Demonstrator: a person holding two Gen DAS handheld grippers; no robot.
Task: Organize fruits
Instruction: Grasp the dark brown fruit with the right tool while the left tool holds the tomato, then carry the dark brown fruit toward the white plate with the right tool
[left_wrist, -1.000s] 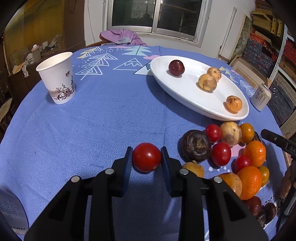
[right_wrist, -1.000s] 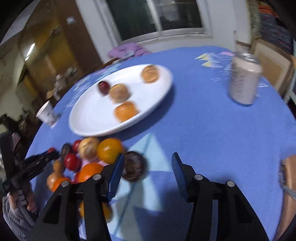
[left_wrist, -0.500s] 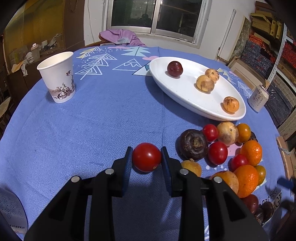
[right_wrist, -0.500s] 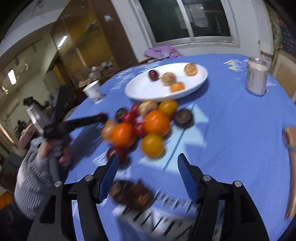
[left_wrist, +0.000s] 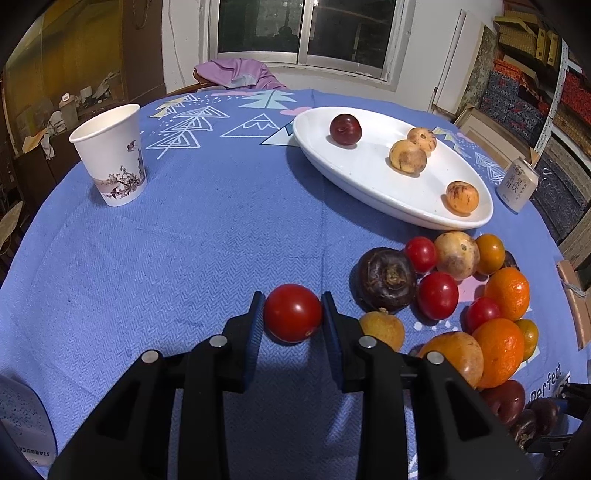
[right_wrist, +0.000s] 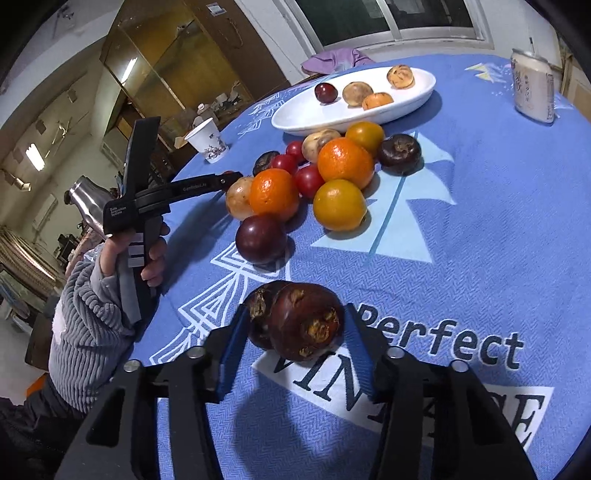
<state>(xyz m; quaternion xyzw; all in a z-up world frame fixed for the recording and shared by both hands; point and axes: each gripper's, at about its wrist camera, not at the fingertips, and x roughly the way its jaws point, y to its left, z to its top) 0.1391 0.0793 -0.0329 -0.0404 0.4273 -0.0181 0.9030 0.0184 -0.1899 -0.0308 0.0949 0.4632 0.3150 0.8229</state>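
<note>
A cluttered home room: clothed dining table, window, wooden cabinet.

A: Both claws look like matte black plastic, chunky angular fingers with blue pads on the inner faces and round silver screws along the tops. Left claw, right claw.

B: Yep. From the right wrist view the left one has a pistol-style handle with small white lettering and a shiny metal cylinder at the back. Sleeve is grey ribbed fleece.
</note>
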